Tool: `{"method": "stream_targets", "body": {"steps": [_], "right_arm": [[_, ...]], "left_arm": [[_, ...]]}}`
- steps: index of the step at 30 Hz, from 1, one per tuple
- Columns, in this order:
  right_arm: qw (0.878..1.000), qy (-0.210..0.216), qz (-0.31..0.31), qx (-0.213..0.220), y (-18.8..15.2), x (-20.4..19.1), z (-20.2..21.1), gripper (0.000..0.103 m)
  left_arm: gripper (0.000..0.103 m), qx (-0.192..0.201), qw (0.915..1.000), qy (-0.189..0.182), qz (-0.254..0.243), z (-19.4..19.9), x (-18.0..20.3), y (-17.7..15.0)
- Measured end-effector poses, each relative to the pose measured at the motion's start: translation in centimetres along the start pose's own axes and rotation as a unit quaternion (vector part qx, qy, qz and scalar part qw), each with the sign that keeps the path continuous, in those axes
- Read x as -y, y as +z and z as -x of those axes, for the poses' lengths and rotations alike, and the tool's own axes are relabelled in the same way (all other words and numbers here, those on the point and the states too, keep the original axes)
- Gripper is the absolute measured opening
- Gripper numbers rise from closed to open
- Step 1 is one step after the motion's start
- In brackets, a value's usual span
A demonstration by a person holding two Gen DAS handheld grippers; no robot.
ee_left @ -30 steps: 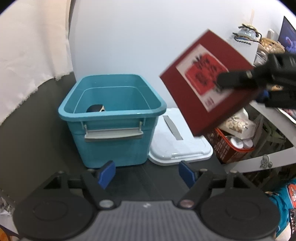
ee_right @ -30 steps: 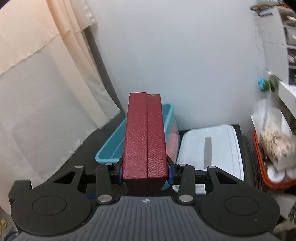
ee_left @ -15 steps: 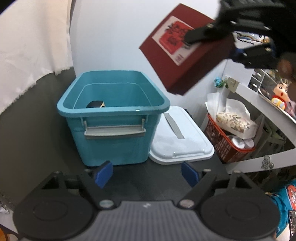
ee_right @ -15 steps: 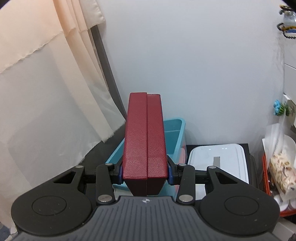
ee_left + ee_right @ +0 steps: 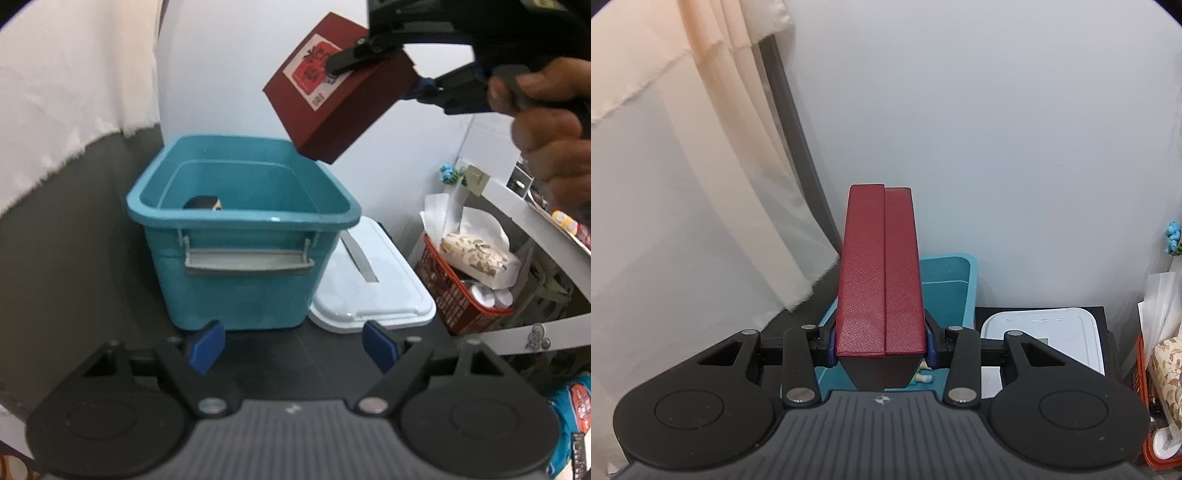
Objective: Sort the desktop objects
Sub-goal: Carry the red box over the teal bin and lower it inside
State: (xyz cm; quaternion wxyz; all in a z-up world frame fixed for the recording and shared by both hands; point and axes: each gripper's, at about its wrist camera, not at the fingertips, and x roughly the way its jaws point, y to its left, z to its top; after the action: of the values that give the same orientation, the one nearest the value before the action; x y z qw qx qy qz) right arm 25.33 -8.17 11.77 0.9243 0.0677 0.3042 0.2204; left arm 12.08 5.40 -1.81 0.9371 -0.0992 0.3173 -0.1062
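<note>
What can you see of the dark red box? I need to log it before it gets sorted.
The dark red box is flat and rectangular, with a textured covering and a seam splitting it into two halves. One broad face carries a white label with a red print. The right gripper clamps it by its broad faces, holding it tilted in the air above the teal bin; nothing else touches it.

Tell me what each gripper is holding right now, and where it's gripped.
The right gripper clamps the red box across its two broad faces, near one end. The left gripper is open, holding nothing.
</note>
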Motion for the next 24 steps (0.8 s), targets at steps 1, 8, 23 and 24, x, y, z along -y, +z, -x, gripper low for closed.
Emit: {"method": "stream_targets", "body": {"steps": [1, 8, 23, 24], "right_arm": [[1.000, -0.003, -0.002, -0.003, 0.0, 0.1, -0.5, 0.044], [0.999, -0.024, 0.014, -0.042, -1.3, -0.4, -4.3, 0.044], [0.991, -0.050, 0.057, -0.111, -2.4, -1.3, -8.7, 0.044], [0.990, -0.052, 0.061, -0.115, -2.5, -1.4, -8.9, 0.044]], "left_arm": [[0.084, -0.003, 1.0000, -0.001, 0.002, -0.2, -0.1, 0.0], [0.084, -0.001, 1.0000, 0.001, 0.000, -0.3, -0.1, 0.1], [0.084, -0.011, 0.9999, 0.010, 0.005, -0.8, -0.8, 0.1], [0.084, -0.011, 0.9999, 0.007, 0.009, -0.8, -0.9, 0.1]]}}
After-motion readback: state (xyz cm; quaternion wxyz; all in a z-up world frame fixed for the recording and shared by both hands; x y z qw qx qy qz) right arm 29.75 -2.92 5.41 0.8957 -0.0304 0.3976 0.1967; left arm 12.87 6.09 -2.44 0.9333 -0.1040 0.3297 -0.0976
